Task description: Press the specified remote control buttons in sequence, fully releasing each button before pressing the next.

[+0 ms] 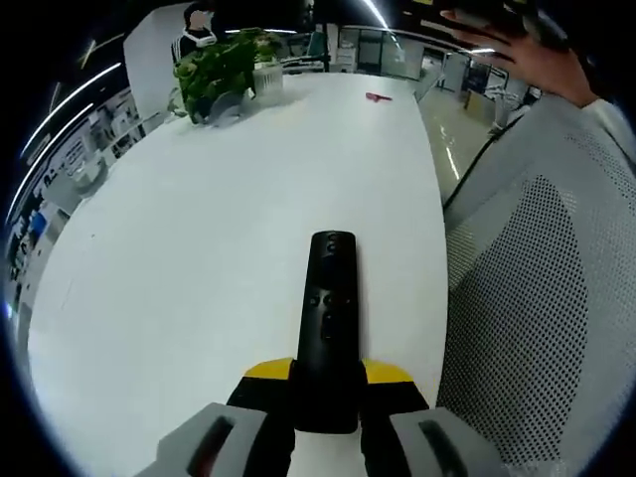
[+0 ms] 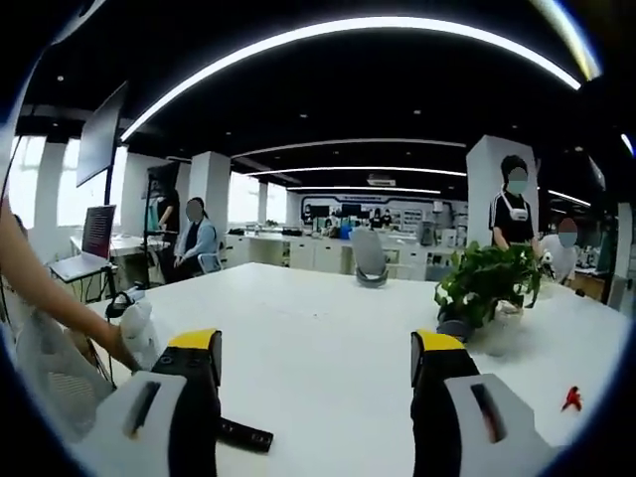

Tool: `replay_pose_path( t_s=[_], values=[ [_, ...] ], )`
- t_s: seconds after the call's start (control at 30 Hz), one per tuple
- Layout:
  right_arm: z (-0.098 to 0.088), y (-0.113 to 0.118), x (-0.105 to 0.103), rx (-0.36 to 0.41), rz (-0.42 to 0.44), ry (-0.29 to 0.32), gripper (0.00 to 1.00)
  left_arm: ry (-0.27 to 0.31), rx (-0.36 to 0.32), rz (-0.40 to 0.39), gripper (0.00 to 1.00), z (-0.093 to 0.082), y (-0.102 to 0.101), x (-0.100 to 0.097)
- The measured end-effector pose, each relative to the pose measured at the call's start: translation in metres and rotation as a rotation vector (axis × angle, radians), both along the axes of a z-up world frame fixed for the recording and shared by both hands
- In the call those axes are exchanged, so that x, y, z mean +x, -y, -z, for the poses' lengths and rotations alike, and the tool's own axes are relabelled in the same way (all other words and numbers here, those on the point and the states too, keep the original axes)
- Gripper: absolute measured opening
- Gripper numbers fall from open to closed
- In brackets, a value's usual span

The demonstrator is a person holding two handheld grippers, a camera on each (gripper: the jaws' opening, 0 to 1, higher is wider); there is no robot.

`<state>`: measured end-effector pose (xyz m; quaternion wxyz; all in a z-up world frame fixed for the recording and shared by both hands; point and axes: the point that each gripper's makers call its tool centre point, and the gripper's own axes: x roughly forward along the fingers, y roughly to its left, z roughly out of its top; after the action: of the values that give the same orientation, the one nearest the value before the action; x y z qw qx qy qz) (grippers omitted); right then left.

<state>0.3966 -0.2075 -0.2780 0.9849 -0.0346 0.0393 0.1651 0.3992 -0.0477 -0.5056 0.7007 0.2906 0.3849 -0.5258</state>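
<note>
A slim black remote control (image 1: 331, 318) lies lengthwise on the white table (image 1: 199, 248), buttons up, pointing away from me. My left gripper (image 1: 328, 383) is shut on its near end, the yellow-tipped jaws pressed against both its sides. In the right gripper view my right gripper (image 2: 318, 393) hangs open above the table (image 2: 328, 338), its jaws wide apart with nothing between them. A black end of the remote (image 2: 245, 434) peeks out beside the left jaw there.
A potted green plant (image 1: 219, 68) (image 2: 487, 283) stands at the table's far end, with a small pink item (image 1: 378, 96) (image 2: 571, 399) nearby. A grey mesh chair (image 1: 537, 298) borders the table's right edge. A person's hand (image 1: 517, 50) is raised above it. People stand and sit beyond.
</note>
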Motion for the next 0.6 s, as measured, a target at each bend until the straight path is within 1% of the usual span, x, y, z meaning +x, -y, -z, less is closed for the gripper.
replay_pose_path(
  t_s=[0.1,0.17,0.4,0.53,0.6],
  values=[
    [0.001,0.001,0.0,0.007,0.002,-0.011,0.8,0.008,0.002,0.008,0.23,-0.006,-0.001,0.005],
    [0.003,0.001,0.001,0.001,0.002,-0.016,0.79,0.019,0.012,0.019,0.23,-0.006,-0.002,0.009],
    [0.004,0.002,0.001,-0.003,0.007,-0.026,0.77,0.024,0.042,0.043,0.23,-0.007,-0.004,0.021],
    [0.006,0.003,0.001,-0.004,0.014,-0.034,0.75,0.048,0.063,0.057,0.23,-0.009,-0.004,0.032],
    [0.006,0.004,0.001,-0.004,0.015,-0.032,0.74,0.046,0.067,0.063,0.23,-0.011,-0.003,0.037]
  ],
)
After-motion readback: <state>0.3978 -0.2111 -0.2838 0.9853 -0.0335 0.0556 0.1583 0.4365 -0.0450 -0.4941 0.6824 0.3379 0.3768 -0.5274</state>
